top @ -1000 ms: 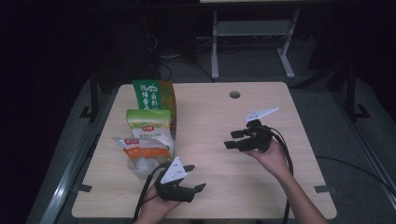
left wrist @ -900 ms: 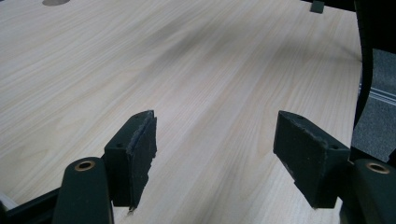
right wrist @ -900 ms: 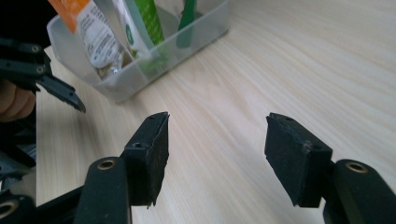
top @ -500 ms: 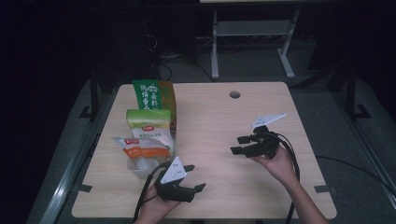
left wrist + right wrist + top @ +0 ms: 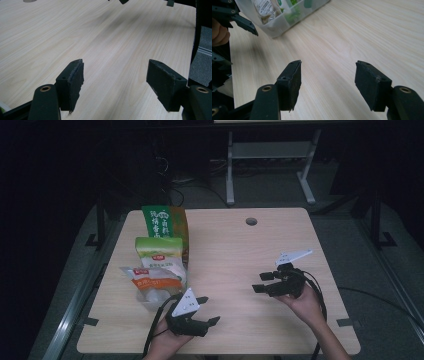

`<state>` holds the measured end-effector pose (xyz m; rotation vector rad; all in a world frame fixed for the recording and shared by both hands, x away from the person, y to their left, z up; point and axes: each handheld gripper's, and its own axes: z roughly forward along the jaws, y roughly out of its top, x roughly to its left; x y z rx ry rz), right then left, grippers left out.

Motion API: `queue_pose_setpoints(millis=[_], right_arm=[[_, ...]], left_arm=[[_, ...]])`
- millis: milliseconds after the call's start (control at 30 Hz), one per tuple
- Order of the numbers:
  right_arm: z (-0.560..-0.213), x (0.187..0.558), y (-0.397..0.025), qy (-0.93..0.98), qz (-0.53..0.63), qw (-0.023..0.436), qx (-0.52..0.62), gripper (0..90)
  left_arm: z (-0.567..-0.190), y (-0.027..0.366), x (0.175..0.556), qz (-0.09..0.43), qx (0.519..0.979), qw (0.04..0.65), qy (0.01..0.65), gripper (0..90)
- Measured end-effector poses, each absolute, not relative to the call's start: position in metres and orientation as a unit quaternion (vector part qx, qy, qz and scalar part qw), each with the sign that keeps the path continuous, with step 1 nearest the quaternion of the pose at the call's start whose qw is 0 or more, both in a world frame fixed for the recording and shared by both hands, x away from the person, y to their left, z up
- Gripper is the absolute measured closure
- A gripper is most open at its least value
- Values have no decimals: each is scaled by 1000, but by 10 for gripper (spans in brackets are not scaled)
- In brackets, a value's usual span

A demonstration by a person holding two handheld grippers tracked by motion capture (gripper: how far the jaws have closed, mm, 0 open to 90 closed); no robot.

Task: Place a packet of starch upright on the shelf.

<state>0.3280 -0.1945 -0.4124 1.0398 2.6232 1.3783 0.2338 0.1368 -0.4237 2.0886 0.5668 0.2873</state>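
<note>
- Left gripper [image 5: 207, 312]: jaws apart, empty, at table's [image 5: 235, 245] 7 o'clock.
- Right gripper [image 5: 261, 282]: jaws apart, empty.
- Food packets [image 5: 155, 270] in clear tub [image 5: 284, 26] lie at 9 o'clock.
- Approach low; straddle one packet squarely before closing.

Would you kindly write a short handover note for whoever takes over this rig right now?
Left hand-held gripper: open, empty, low over the table's near edge, beside the snack packets.
Right hand-held gripper: open, empty, over bare wood on the right, jaws pointing toward the packets.
Things: clear container with a white-orange packet on it, a pale green bag behind that, and a tall green-orange bag at the back.
Done: nothing gripped yet.
Left: probably picking up the packets.
</note>
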Motion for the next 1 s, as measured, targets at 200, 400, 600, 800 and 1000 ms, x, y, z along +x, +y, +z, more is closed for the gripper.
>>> queue_pose_setpoints(millis=[200,400,600,800,1000], right_arm=[[-416,324,-199,832,440,-1,337,370],[-421,319,-202,832,440,-1,338,369],[-429,313,-207,828,442,-6,346,368],[-433,308,-212,822,448,-5,350,367],[-436,303,-217,820,450,-6,352,361]], left_arm=[[-424,137,234,117,849,461,231,297],[-424,137,234,117,850,459,229,297],[-425,136,233,116,850,459,230,297],[-425,136,233,116,851,458,230,298],[-426,136,233,115,851,458,229,298]])
